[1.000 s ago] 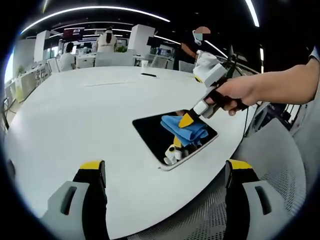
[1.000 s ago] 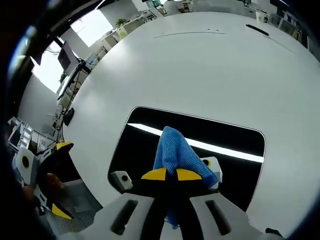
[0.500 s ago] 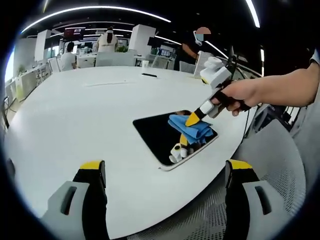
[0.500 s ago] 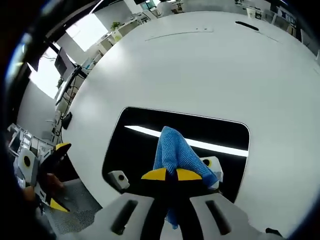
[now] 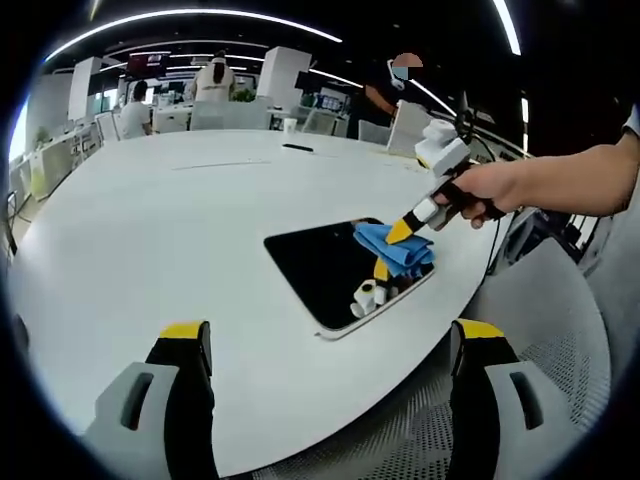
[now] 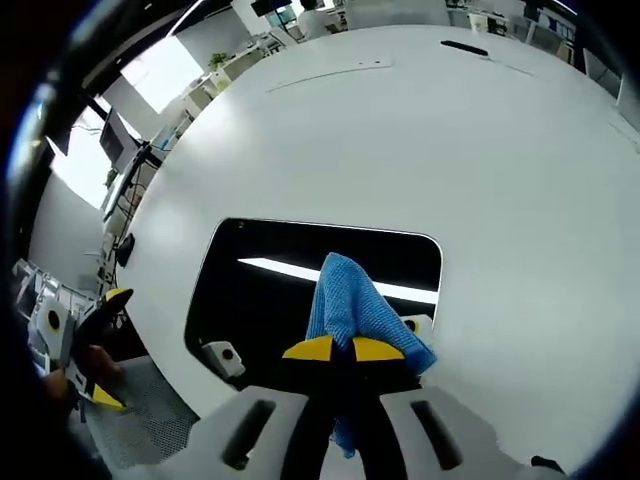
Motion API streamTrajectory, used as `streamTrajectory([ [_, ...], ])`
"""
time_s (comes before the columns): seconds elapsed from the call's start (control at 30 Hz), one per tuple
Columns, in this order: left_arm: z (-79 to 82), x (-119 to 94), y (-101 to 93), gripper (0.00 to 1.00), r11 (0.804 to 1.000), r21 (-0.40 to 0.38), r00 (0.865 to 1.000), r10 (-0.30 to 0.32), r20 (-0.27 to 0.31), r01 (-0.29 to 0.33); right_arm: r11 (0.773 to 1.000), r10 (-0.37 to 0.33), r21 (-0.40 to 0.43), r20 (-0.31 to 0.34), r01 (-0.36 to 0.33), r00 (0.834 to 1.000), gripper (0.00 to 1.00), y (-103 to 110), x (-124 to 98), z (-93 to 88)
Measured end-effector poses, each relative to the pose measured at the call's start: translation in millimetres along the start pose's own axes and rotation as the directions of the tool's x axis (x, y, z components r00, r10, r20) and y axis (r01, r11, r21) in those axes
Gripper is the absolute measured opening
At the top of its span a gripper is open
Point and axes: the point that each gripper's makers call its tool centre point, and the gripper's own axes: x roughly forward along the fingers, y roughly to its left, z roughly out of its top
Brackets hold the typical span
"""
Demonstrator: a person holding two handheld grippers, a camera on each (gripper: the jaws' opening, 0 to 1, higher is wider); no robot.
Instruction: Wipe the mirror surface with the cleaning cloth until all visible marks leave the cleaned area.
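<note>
R claw (image 6: 335,349) clenched on blue cloth (image 6: 352,310), pressed on mirror (image 6: 260,290) nr its far end | L claw (image 5: 325,345) released, above counter (image 5: 150,230) | marks: can't tell

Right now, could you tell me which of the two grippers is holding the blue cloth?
The right gripper holds the blue cloth, shut on it over the mirror. The left gripper stands open and empty above the white table.
</note>
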Motion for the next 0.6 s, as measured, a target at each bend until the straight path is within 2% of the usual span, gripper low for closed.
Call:
streamTrajectory([
  [0.3, -0.6, 0.9, -0.1, 0.99, 1.0, 0.006, 1.0, -0.003, -0.003, 0.003, 1.0, -0.025, 0.006, 0.005, 0.025, 1.0, 0.0, -16.9, -2.8, -0.7],
  [0.6, -1.6, 1.3, -1.4, 0.99, 1.0, 0.008, 1.0, -0.008, -0.01, 0.008, 0.999, -0.045, 0.018, 0.006, 0.045, 0.999, 0.0, -24.5, -7.1, -2.3],
])
